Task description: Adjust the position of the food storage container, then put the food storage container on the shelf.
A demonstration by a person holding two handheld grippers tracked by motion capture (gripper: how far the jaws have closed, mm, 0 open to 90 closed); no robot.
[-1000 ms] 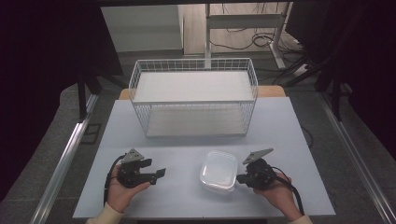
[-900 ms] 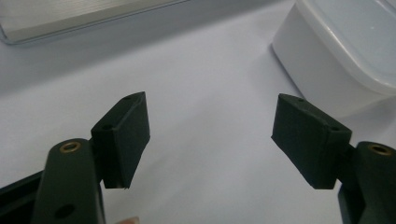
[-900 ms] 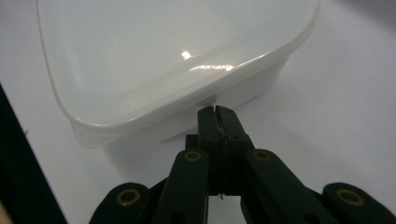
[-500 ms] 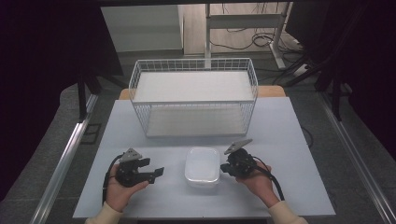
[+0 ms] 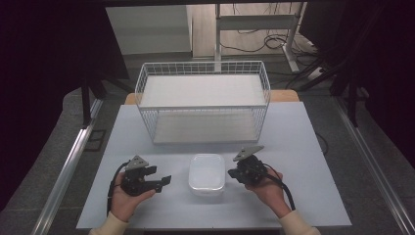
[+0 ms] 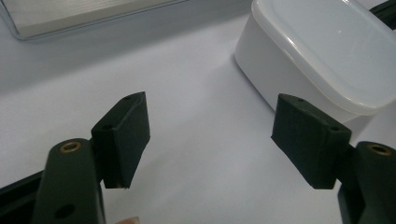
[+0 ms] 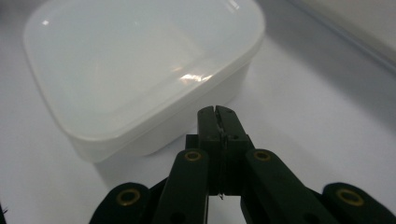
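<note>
The white lidded container (image 5: 207,174) is found on the table (image 5: 303,147) between the 2 grippers, and nothing is lifted yet. The right gripper (image 5: 234,173) is pressed up to the container's right side with its jaws drawn fully together on nothing; in the right gripper view the closed tips (image 7: 218,114) are seen just short of the container's near wall (image 7: 159,135), touching or almost touching it, though contact cannot be settled. It is judged that a nudge or push is in hand rather than a grasp.

The left gripper (image 5: 162,180) is held with its jaws spread wide, and in the left gripper view the container (image 6: 322,60) is seen ahead of and beyond the right-hand finger (image 6: 308,137), apart from it, with bare table between the 2 fingers.

As to contents: the lid is seated on the container and is translucent, and nothing can be made out inside. The wire basket (image 5: 203,100) stands well beyond both sets of fingertips at the far side of the table, and nothing is seen in it.

What is left, as judged from this: the container is still to be gripped and, quite possibly, carried forward to that basket.
</note>
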